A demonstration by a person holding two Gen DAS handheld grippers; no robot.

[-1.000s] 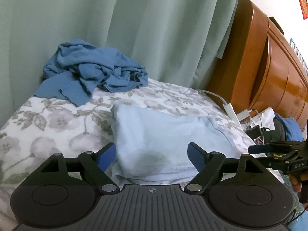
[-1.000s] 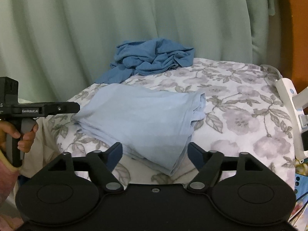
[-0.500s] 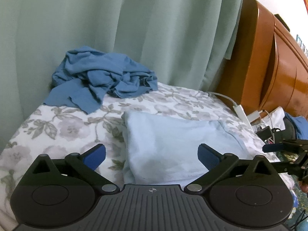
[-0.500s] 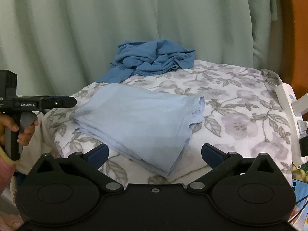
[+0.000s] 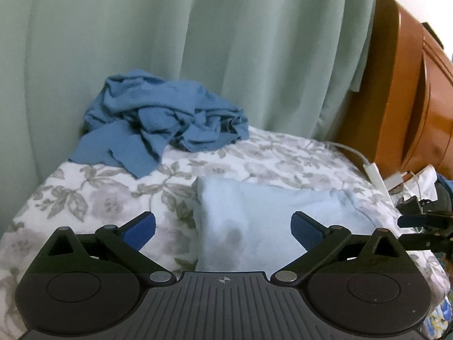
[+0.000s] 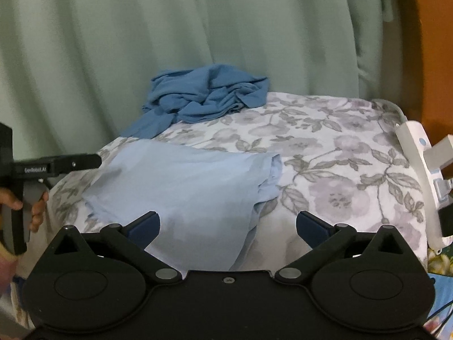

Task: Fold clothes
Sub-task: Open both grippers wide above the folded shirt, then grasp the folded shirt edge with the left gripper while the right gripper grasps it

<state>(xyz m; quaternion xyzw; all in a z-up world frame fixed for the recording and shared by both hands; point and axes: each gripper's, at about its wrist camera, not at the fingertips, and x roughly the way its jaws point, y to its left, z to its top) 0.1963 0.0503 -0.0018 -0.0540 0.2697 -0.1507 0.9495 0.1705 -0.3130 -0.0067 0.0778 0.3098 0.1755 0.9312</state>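
A folded light blue garment (image 5: pixel 271 221) (image 6: pixel 192 187) lies on the floral bedspread (image 5: pixel 85 192) (image 6: pixel 339 153). Behind it, against the curtain, a darker blue garment (image 5: pixel 164 119) (image 6: pixel 206 99) sits in a crumpled heap. My left gripper (image 5: pixel 223 231) is open, its blue pads wide apart above the near left edge of the folded garment, touching nothing. My right gripper (image 6: pixel 228 228) is open too, over the garment's near right corner. The left gripper also shows at the left edge of the right wrist view (image 6: pixel 70 163), held by a hand (image 6: pixel 36 206).
A pale green curtain (image 5: pixel 198 42) hangs behind the bed. A brown wooden headboard (image 5: pixel 410 99) stands on the right. A white power strip with cable (image 6: pixel 419 170) (image 5: pixel 376 175) lies at the bed's right edge, with clutter beside it.
Both grippers opened wider and let go of the folded light blue garment, which now rests on the bed. Both have drawn back a little from it.
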